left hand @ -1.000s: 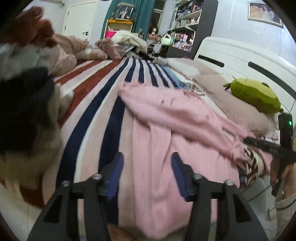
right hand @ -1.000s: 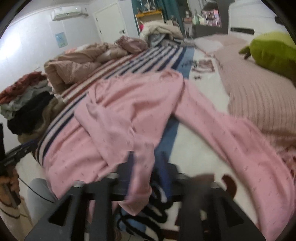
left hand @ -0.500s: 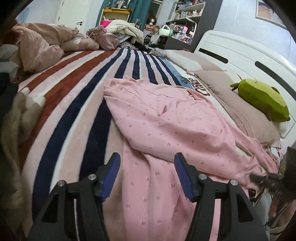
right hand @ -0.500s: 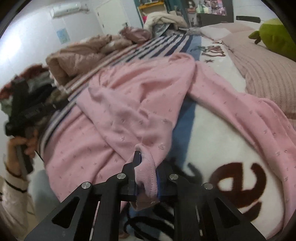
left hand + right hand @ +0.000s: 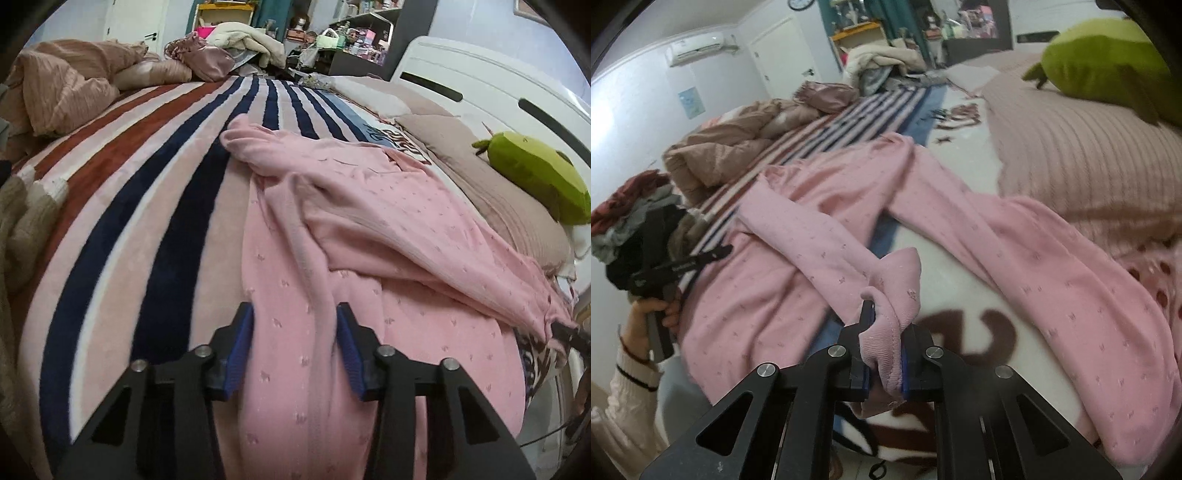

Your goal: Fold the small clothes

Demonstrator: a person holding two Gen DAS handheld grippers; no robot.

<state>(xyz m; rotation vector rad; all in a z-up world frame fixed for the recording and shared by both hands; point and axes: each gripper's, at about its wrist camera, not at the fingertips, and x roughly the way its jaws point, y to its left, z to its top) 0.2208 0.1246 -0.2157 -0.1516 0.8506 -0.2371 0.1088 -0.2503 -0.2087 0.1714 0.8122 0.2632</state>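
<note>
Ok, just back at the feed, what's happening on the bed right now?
A person with a handheld gripper in each hand is starting to fold a pink knit garment spread across the striped blanket. The right gripper is shut on the ribbed cuff of one sleeve, lifting it slightly. The left gripper is low over the garment's near edge, its jaws closing with pink fabric between them but not yet pinched. A green plush toy sits on the pillow beyond.

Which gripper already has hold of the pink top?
The right gripper: its jaws are shut on the pink top at a ribbed cuff. The left gripper has cloth between closing jaws, not yet pinched.
</note>
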